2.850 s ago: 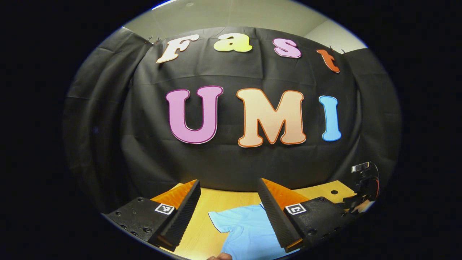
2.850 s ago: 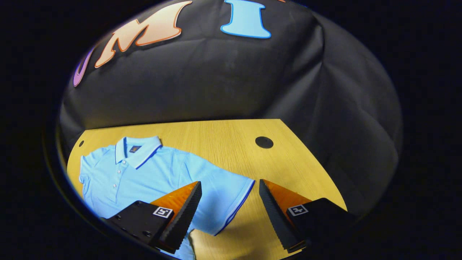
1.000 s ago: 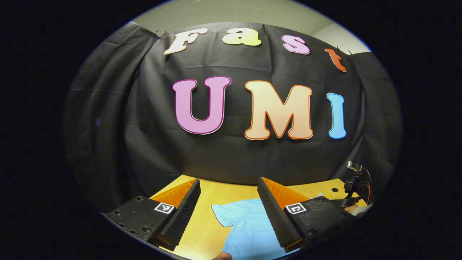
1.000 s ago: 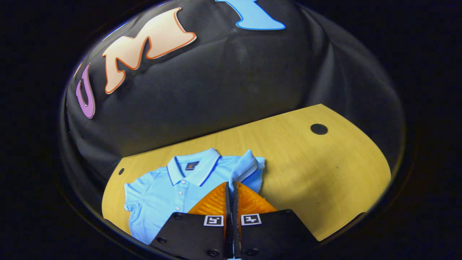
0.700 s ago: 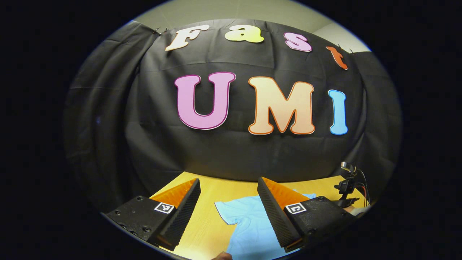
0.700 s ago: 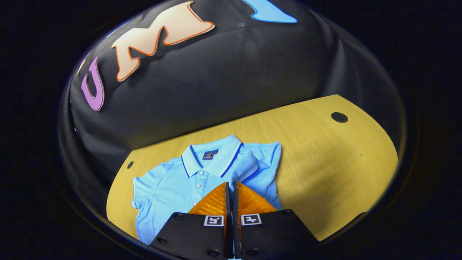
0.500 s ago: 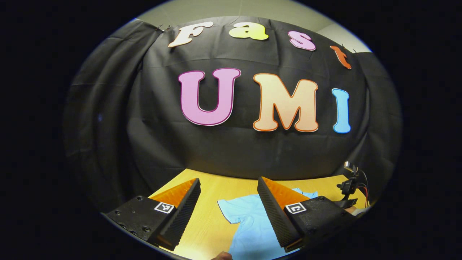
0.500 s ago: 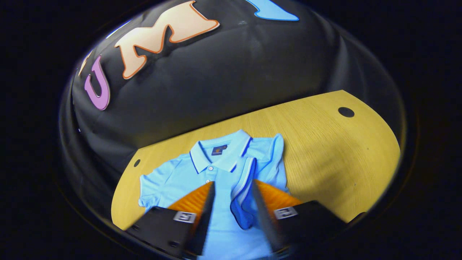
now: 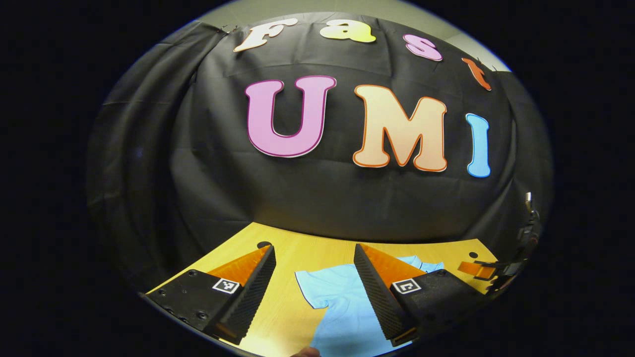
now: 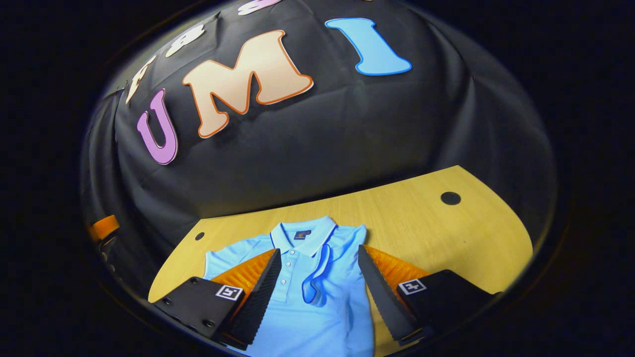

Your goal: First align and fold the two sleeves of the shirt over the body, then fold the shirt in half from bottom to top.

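The light-blue short-sleeved polo shirt [image 10: 317, 292] lies flat on the yellow wooden table [image 10: 421, 223], soft, light, apt to slump (pinch the unfolded sleeve's [image 9: 317, 285] hem), under the right gripper [image 10: 320, 292] and left gripper [image 9: 315, 292], both with fingers apart, empty.

We see our right gripper [image 10: 317, 292] spread wide, gripping nothing. Our left gripper [image 9: 312, 292] is likewise parted; a fingertip [image 9: 303, 352], perhaps, shows at that view's bottom edge.
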The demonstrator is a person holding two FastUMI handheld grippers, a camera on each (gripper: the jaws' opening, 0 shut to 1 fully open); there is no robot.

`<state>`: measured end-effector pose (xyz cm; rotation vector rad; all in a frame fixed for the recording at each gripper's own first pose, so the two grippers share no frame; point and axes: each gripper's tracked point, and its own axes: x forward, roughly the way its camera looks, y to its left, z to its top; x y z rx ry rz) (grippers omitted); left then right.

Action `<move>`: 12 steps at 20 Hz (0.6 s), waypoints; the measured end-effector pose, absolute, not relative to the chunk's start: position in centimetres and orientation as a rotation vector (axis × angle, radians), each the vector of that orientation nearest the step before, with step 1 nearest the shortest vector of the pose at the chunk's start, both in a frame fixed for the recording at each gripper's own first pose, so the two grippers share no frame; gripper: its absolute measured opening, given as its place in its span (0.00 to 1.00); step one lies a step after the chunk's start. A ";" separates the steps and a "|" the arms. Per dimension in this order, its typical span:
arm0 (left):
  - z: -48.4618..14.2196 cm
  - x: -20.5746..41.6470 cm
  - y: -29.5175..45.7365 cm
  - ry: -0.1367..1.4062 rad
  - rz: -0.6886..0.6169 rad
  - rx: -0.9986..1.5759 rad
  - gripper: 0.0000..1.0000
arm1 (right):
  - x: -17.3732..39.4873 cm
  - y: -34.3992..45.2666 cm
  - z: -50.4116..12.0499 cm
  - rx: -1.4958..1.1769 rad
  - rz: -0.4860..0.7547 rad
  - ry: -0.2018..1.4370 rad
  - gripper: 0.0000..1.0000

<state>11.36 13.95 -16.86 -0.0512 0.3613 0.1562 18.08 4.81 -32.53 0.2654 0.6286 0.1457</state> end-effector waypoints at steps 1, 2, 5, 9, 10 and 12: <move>-17.7 11.9 13.7 0.375 0.154 -0.057 0.95 | 17.4 3.8 -32.0 0.258 0.136 0.624 0.97; -18.6 12.5 13.7 0.386 0.154 -0.063 0.95 | 16.7 2.8 -31.5 0.250 0.125 0.618 0.97; -21.3 14.2 13.8 0.422 0.161 -0.076 0.95 | 14.5 0.2 -30.6 0.238 0.102 0.624 0.97; -25.0 16.0 13.9 0.479 0.157 -0.077 0.95 | 12.4 -3.0 -29.6 0.222 0.045 0.618 0.97; -26.0 16.4 14.1 0.493 0.161 -0.081 0.95 | 11.9 -3.3 -29.5 0.224 0.037 0.619 0.97; -28.2 17.2 14.2 0.523 0.175 -0.090 0.95 | 11.0 -3.8 -29.1 0.218 0.021 0.622 0.97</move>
